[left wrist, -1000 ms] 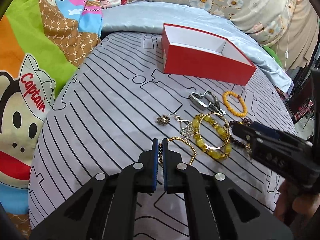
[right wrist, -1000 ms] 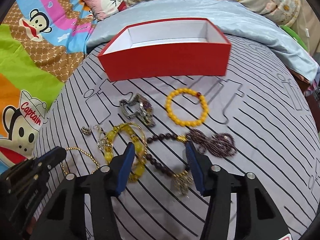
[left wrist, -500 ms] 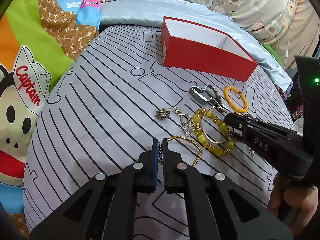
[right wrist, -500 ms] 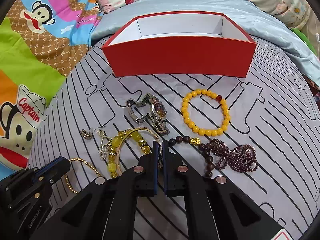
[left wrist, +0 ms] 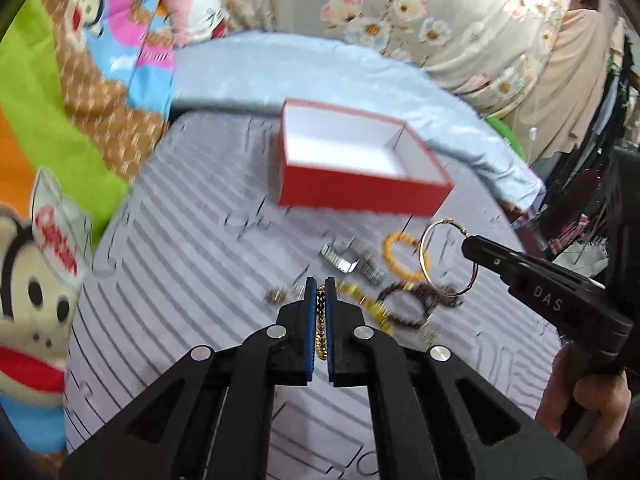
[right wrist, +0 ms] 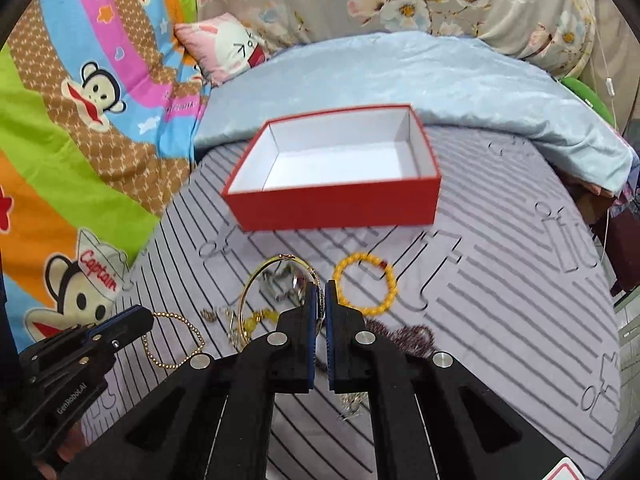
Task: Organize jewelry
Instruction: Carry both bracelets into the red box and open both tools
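My left gripper is shut on a thin gold bead bracelet, which hangs from it in the right wrist view. My right gripper is shut on a gold bangle, lifted above the bed; the bangle also shows in the left wrist view. An open red box with a white, empty inside stands beyond both. On the striped sheet lie an orange bead bracelet, a silver watch, a yellow bead bracelet and a dark purple bead necklace.
A small earring lies left of the pile. A light blue pillow lies behind the box. A cartoon monkey blanket covers the left side. The bed edge falls away at the right.
Both grippers have lifted off the sheet with their pieces. The right gripper, open a second ago, closed on the gold bangle and raised it. The box now looks closer.
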